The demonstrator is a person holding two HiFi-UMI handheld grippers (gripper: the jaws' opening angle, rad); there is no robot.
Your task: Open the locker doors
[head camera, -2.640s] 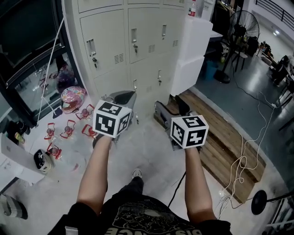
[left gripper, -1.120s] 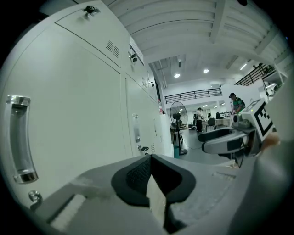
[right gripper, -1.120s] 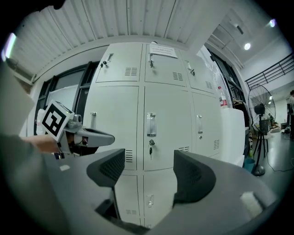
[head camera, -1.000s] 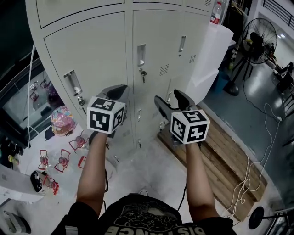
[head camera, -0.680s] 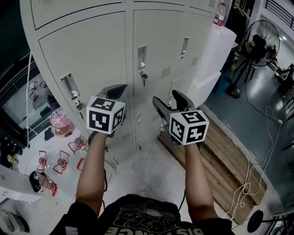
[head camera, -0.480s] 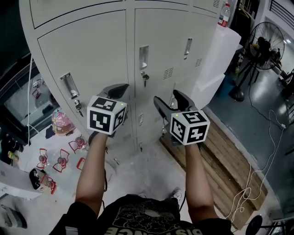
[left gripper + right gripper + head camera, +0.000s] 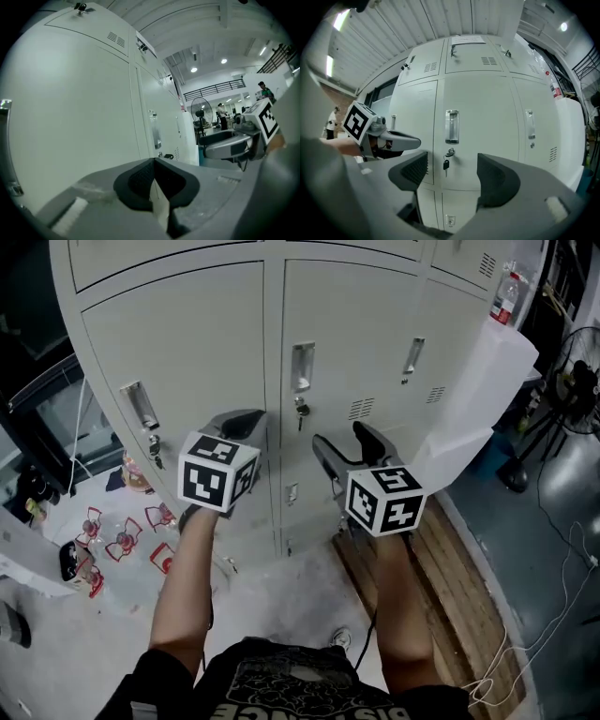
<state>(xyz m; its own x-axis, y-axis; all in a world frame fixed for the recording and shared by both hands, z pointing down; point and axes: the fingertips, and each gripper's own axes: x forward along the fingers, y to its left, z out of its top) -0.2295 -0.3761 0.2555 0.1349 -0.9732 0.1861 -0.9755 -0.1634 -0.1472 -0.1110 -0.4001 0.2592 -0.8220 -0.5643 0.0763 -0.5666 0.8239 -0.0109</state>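
1. far left on the floor (image 7: 281,592), small red-framed things (image 7: 122,538) lie scattered beside the lockers (image 7: 375,296).
2. the left locker door (image 7: 187,343) is shut; its handle (image 7: 139,405) sits near its left edge.
3. the left gripper (image 7: 240,421) is held in front of the seam between the left and middle doors, apart from the metal. in the left gripper view its jaws are pressed together with nothing between them (image 7: 153,179).
4. the middle locker door (image 7: 352,324) is shut too, with a handle (image 7: 301,367) and a key (image 7: 301,412) hanging in the lock below it.
5. the right gripper (image 7: 343,440) hovers low before the middle door, not touching it. its jaws stand apart and empty (image 7: 452,173); in the right gripper view the handle (image 7: 451,126) and the key (image 7: 446,164) show beyond the gap.
6. the right locker door (image 7: 441,343) is shut, with its own handle (image 7: 413,355).
7. right of the lockers a white block (image 7: 478,399) carries a bottle (image 7: 507,296); wooden planks (image 7: 459,568) lie on the floor near it, and a fan (image 7: 577,381) stands at the far right.
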